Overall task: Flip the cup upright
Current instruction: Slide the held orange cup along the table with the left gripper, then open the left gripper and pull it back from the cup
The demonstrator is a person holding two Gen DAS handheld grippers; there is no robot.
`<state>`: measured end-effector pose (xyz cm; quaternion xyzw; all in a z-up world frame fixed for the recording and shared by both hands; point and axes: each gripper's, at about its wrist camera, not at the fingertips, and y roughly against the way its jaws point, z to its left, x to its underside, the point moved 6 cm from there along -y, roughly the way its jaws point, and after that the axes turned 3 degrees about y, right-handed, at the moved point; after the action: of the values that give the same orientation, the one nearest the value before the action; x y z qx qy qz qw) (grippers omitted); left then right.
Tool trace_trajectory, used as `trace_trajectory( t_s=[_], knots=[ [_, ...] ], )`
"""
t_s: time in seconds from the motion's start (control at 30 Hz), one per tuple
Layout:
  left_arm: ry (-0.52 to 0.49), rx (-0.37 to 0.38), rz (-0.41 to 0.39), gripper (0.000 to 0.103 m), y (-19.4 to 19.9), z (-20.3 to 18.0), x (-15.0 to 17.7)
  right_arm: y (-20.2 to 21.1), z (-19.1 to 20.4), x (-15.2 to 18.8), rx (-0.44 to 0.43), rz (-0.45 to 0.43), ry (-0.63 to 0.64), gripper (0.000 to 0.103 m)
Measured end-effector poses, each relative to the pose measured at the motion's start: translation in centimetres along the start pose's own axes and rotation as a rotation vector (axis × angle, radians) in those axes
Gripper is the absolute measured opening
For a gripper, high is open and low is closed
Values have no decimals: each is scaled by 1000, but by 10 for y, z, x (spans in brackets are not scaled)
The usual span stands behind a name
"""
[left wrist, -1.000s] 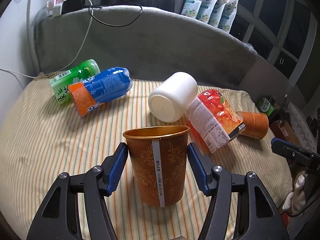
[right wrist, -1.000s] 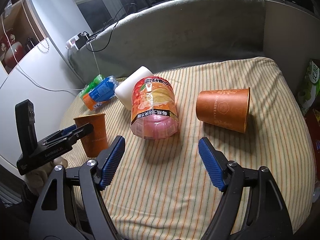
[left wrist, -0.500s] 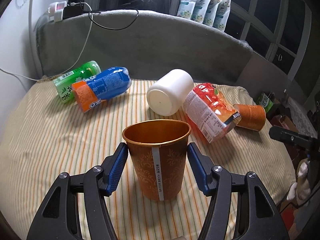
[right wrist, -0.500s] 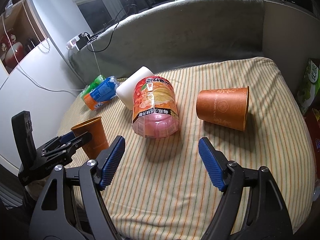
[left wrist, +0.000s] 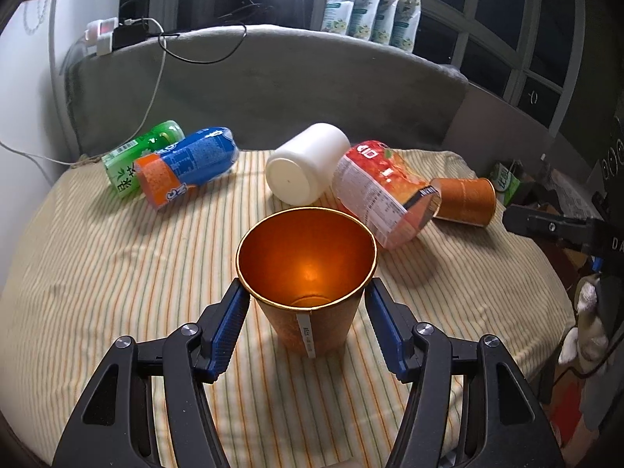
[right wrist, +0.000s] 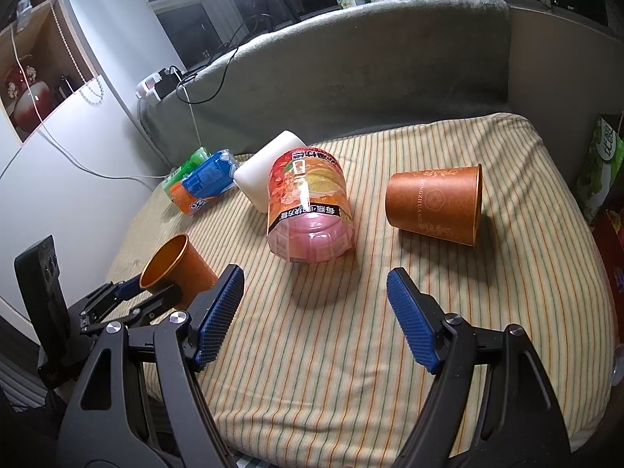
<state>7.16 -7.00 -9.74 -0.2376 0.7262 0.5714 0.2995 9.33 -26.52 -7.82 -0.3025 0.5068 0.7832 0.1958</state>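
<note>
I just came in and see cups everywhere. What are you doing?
The left tool is pinching an orange paper cup, mouth up but leaning, on the striped cloth. The right tool is open and empty. Another orange cup lies on its side, beside a tipped red bottle.

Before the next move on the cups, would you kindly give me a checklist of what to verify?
1. Left gripper has a grip on the held cup: ok, the pads press both sides just under the rim.
2. Held cup is upright: not ok, it is tilted, with its mouth leaning toward the left gripper.
3. Held cup's base is on the striped cloth: cannot tell, the base is hidden in both views.
4. Right gripper is free: ok, it is open and empty.
5. Second cup is upright: not ok, it lies on its side, apart from the pink bottle.
</note>
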Motion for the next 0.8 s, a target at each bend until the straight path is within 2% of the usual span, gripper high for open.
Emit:
trace_trajectory(
  t_s=[0.37,0.53,0.63,0.73,0.8],
  knots=[
    [1,17,0,63,7,-3,9,20,5,10,14,-42,11,78],
    [0,19,3,74,10,-4,13,25,10,14,10,-53,22,78],
    [-1,15,3,74,12,-3,16,26,16,16,13,-64,42,79],
    [-1,16,7,74,15,-3,19,27,23,17,15,-79,64,88],
    [-4,15,5,74,19,-2,22,28,29,16,16,-89,87,88]
  ],
)
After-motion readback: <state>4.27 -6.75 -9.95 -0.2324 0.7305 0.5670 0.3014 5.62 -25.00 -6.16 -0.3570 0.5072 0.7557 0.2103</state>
